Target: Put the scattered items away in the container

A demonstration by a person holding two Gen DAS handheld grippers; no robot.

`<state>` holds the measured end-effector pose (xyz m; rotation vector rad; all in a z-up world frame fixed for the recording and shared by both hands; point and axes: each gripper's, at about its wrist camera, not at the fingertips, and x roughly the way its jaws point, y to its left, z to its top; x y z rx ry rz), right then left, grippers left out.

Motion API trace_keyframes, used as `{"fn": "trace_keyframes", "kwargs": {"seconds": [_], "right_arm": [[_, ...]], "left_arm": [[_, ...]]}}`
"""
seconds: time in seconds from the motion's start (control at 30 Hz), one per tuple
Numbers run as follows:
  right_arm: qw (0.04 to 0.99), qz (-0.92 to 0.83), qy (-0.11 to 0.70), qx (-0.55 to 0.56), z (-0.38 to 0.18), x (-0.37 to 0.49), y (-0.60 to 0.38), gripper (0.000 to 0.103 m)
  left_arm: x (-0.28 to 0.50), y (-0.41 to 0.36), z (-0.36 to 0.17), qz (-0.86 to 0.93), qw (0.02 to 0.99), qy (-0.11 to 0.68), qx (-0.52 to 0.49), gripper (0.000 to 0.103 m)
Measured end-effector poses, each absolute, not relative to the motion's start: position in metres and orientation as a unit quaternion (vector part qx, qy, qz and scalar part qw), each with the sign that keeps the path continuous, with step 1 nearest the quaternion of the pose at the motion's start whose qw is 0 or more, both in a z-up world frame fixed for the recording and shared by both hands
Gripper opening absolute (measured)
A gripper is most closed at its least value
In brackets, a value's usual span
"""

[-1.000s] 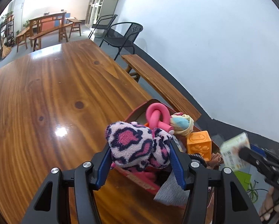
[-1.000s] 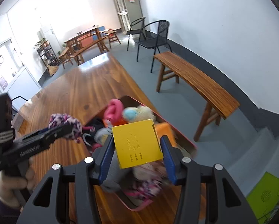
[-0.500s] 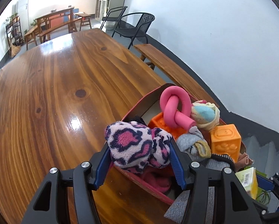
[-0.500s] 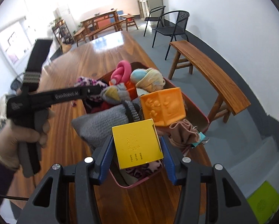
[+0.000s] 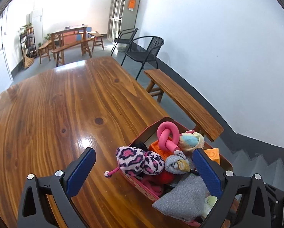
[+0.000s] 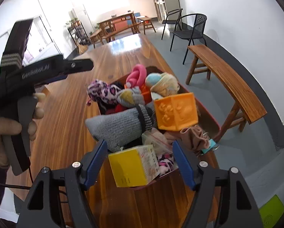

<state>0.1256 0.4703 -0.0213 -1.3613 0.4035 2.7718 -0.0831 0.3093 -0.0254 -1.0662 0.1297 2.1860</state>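
Both hand-held grippers, left [image 5: 143, 171] and right [image 6: 140, 163], are spread empty and should be lifted clear without nudging the fuzzy sock [image 5: 140, 161] or yellow box [image 6: 132, 165] perched on the heaped bin [image 6: 208, 117].

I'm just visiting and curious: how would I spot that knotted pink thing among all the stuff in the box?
Start at the long wooden table and find the red box at its near right edge. At the box's far end, the pink foam tube stands above the pile. It alone is smooth, plain pink and tied in a loop; its neighbours are fuzzy, patterned or blocky.
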Motion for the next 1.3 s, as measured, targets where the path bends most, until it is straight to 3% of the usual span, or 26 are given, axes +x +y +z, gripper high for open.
{"fn": "trace_keyframes", "kwargs": {"seconds": [0.2,0.4,0.77,1.03,1.3], "right_arm": [[0.029,0.894,0.133,-0.427,-0.01,0.14,0.488,0.078],[0.02,0.89,0.114,-0.44,-0.013,0.157,0.487,0.078],[0.023,0.884,0.068,-0.463,-0.048,0.129,0.469,0.078],[0.009,0.879,0.106,-0.464,-0.018,0.159,0.484,0.083],[0.018,0.872,0.101,-0.479,-0.012,0.183,0.484,0.083]], "left_arm": [[-0.061,0.294,-0.003,0.846,0.329,0.008,-0.419,0.103],[-0.028,0.275,0.01,0.87,0.29,0.039,-0.397,0.103],[-0.011,0.257,-0.002,0.867,0.25,0.018,-0.43,0.103],[0.011,0.276,-0.002,0.87,0.223,0.082,-0.431,0.103],[0.026,0.308,0.0,0.847,0.27,0.098,-0.447,0.103]]}}
